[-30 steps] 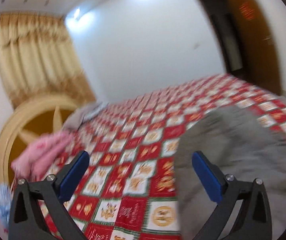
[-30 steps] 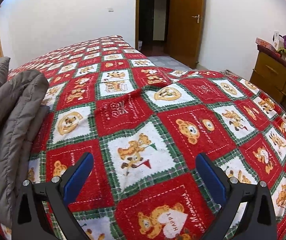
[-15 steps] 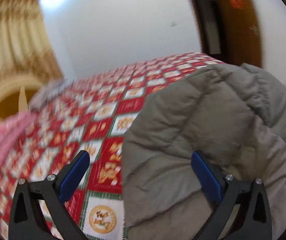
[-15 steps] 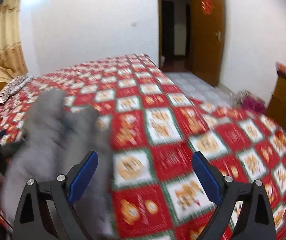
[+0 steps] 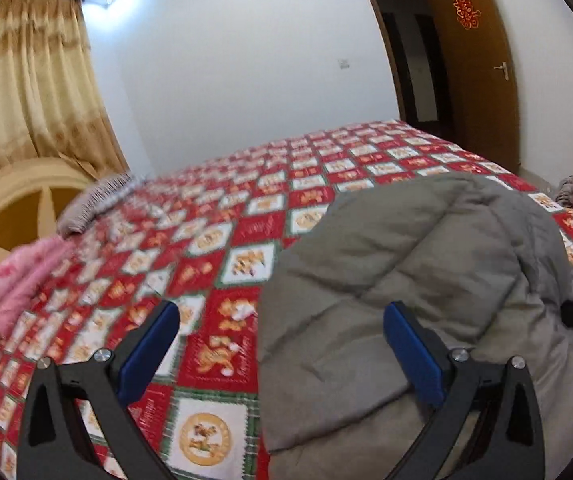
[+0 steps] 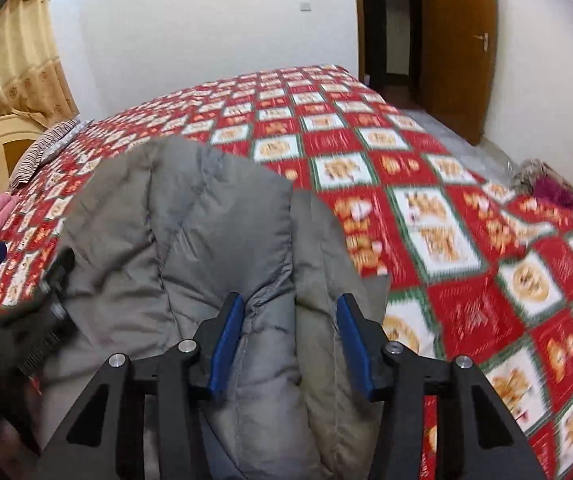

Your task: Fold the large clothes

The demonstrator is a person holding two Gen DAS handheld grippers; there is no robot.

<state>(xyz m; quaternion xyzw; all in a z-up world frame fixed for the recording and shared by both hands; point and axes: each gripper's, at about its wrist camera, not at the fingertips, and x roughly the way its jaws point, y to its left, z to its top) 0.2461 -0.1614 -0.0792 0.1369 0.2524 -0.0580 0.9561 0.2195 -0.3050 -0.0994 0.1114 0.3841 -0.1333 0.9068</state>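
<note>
A grey puffer jacket point(image 5: 398, 264) lies folded on the near part of the bed; it also fills the near left of the right wrist view point(image 6: 190, 240). My left gripper point(image 5: 282, 344) is open over the jacket's left edge, nothing between its blue pads. My right gripper point(image 6: 290, 332) has its jaws partly closed around a thick fold of the jacket, the padding bulging between the pads. The left gripper's body shows blurred at the left edge of the right wrist view point(image 6: 26, 320).
The bed carries a red, white and green bear-patterned quilt point(image 5: 246, 208). Pink clothes point(image 5: 10, 280) and a striped pillow point(image 5: 90, 204) lie by the cream headboard point(image 5: 6, 200). A brown door point(image 6: 458, 40) stands open; clothes lie on the floor point(image 6: 542, 184).
Both grippers have swung over to the grey jacket. The right gripper's jaws have narrowed from wide open and now pinch a fold of it. The left gripper stays open.
</note>
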